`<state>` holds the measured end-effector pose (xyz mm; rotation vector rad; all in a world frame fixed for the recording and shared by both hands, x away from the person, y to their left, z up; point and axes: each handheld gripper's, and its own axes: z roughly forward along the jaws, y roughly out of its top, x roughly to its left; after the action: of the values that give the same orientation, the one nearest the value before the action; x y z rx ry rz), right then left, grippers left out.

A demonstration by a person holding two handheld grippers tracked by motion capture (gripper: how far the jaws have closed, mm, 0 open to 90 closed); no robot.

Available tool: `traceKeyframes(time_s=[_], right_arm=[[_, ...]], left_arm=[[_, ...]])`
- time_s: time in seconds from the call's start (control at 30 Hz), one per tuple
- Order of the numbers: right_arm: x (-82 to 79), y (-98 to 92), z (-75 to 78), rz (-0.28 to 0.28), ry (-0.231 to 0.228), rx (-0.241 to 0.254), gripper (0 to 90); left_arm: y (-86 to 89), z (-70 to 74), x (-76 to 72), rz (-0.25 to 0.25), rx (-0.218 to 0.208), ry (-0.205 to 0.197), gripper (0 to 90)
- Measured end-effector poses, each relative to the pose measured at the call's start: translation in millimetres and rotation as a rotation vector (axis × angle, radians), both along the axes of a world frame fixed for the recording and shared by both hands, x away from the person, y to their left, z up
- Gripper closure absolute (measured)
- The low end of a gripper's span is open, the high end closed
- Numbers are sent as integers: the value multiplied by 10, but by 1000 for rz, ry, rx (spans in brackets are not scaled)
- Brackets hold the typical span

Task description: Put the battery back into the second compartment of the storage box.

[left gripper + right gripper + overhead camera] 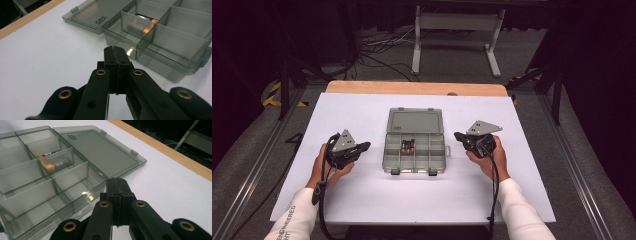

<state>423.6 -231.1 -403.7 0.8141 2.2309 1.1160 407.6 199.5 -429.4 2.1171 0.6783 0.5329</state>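
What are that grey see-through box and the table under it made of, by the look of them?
The box looks like smoky, glossy clear plastic: you see the batteries through its walls, and the dividers catch glints. The table has a matt white top, perhaps laminate or painted board; its far edge shows bare pale wood, so it is likely wooden underneath.

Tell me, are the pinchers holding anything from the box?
No. The left gripper and right gripper are both shut on nothing, one on each side of the open box. The batteries lie inside it.
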Motion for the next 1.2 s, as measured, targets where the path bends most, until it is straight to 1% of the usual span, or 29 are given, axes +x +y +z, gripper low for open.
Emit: traceKeyframes(time_s=[0.03, 0.13, 0.2, 0.27, 0.3, 0.33, 0.4, 0.5, 0.57, 0.6, 0.63, 0.67, 0.7, 0.77, 0.87, 0.9, 0.93, 0.97, 1.0, 1.07, 1.1, 1.17, 1.2], right_arm=[[35, -16, 0, -10, 8, 7, 900], [143, -38, -8, -32, 31, 3, 900], [206, -52, -2, -39, 39, 8, 900], [263, -49, -2, -48, 36, -12, 900], [308, -41, -9, -51, 55, -23, 900], [345, -41, -16, -52, 69, -22, 900], [407, -33, -26, -60, 70, -38, 900], [488, 11, -73, -53, 88, -68, 900], [550, 55, -131, -55, 110, -101, 900], [586, 65, -150, -55, 135, -91, 900], [619, 69, -158, -57, 139, -79, 900], [654, 81, -158, -60, 140, -79, 900], [682, 98, -164, -52, 146, -89, 900], [740, 151, -192, -44, 173, -133, 900], [813, 203, -223, -41, 190, -151, 900], [833, 218, -235, -38, 193, -158, 900], [846, 237, -250, -34, 199, -165, 900], [859, 258, -269, -25, 206, -183, 900], [876, 282, -300, -19, 216, -203, 900], [896, 308, -345, -12, 228, -218, 900], [906, 317, -365, -11, 227, -228, 900], [910, 329, -380, -8, 234, -225, 900], [913, 336, -382, -3, 231, -221, 900]], left_arm=[[-2, 3, 28, 1, 3, -1, 896], [-21, -13, 120, 3, 13, 9, 897], [-39, -28, 180, 7, 20, 20, 897], [-54, -41, 247, 9, 18, 33, 897], [-56, -46, 284, 13, 17, 36, 897], [-64, -54, 319, 18, 15, 43, 897], [-90, -83, 392, 17, 23, 57, 897], [-133, -121, 511, 14, 39, 83, 897], [-157, -132, 585, 17, 50, 89, 897], [-164, -139, 626, 18, 44, 103, 897], [-178, -147, 667, 20, 50, 111, 897], [-193, -153, 700, 20, 57, 116, 897], [-210, -158, 727, 21, 61, 123, 897], [-248, -169, 791, 13, 78, 132, 897], [-302, -173, 874, 9, 96, 144, 898], [-318, -177, 899, 8, 107, 147, 897], [-333, -187, 925, 9, 111, 159, 897], [-350, -200, 954, 12, 122, 159, 898], [-357, -205, 970, 14, 125, 163, 897], [-371, -218, 1011, 17, 122, 176, 897], [-371, -218, 1011, 17, 122, 176, 898], [-393, -231, 1045, 22, 133, 177, 898], [-413, -249, 1059, 20, 148, 182, 898]])
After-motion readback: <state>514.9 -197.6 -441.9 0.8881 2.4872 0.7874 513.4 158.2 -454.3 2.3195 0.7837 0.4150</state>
